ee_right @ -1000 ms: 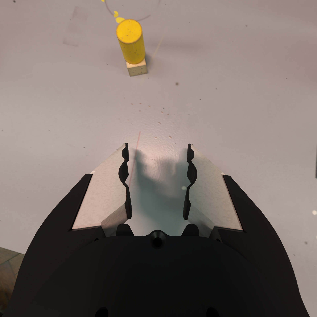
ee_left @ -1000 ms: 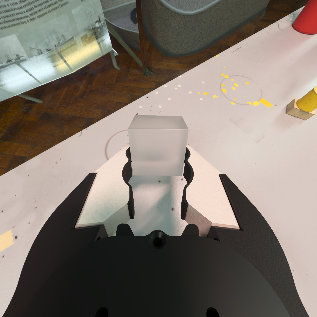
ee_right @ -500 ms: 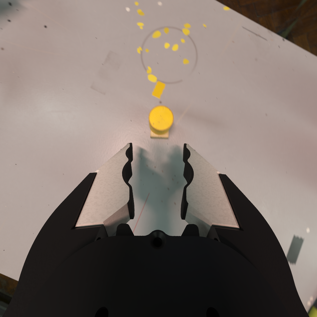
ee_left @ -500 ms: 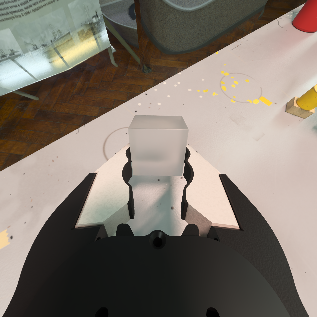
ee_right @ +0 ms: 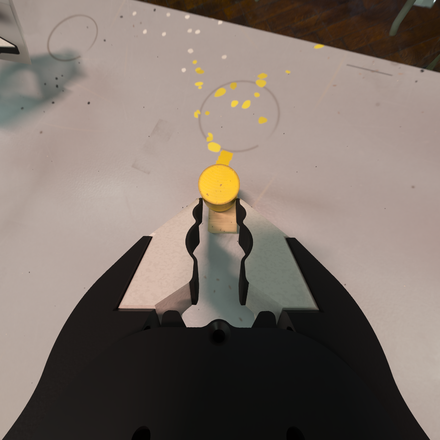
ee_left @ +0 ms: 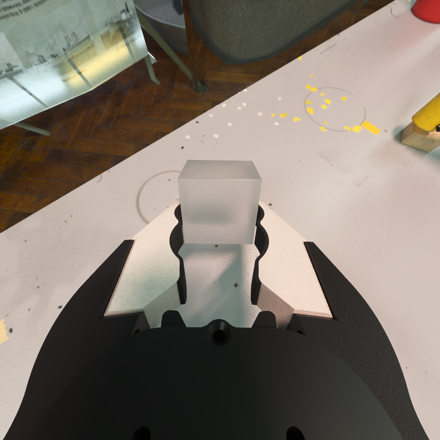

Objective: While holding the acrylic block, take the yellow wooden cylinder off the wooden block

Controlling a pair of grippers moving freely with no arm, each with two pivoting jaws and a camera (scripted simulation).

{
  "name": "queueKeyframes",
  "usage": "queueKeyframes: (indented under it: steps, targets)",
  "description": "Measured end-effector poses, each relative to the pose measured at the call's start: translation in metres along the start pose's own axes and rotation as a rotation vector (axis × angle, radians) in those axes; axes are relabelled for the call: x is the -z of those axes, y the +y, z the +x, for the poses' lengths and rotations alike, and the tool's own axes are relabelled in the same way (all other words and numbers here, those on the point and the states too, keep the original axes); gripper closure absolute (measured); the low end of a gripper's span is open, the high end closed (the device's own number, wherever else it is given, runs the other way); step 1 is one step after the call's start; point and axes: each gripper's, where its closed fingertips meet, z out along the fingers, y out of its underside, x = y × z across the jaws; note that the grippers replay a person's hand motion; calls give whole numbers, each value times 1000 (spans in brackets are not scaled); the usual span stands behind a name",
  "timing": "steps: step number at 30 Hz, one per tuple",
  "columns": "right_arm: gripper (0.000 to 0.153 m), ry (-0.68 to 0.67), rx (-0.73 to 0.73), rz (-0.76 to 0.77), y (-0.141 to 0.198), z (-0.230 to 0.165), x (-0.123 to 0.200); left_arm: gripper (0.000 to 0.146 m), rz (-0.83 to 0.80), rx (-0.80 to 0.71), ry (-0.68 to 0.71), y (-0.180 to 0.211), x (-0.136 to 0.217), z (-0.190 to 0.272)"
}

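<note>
My left gripper point(ee_left: 219, 214) is shut on the frosted clear acrylic block point(ee_left: 219, 202) and holds it just above the white table point(ee_left: 309, 214). The yellow wooden cylinder point(ee_right: 219, 184) stands upright on the small pale wooden block point(ee_right: 222, 222). My right gripper point(ee_right: 219, 204) looks down on it; its fingertips point(ee_right: 198, 207) press the cylinder's two sides just below its top. In the left wrist view the cylinder point(ee_left: 428, 116) and wooden block point(ee_left: 416, 140) sit at the far right edge. The left gripper point(ee_right: 8, 45) shows at the right wrist view's top left edge.
A red cone point(ee_left: 426, 12) stands at the table's far right. The table edge point(ee_left: 142, 154) runs diagonally, with parquet floor, a chair point(ee_left: 262, 28) and a display board point(ee_left: 59, 59) beyond it. Yellow paint spots and a drawn circle point(ee_right: 238, 116) lie behind the cylinder.
My right gripper has moved forward to the cylinder, and its jaws have narrowed onto its sides. My left gripper keeps hold of the acrylic block and has drifted slightly.
</note>
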Motion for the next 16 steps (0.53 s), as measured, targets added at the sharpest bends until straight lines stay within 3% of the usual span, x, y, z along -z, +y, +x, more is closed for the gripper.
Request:
queueKeyframes:
  steps: [5,16]
  targets:
    - [126,12,33,-70,6,-1,-8,87,-27,-17,-16,4,-2,-1]
    - [126,52,8,-16,-2,7,-2,87,50,-1,-74,-7,4,-14]
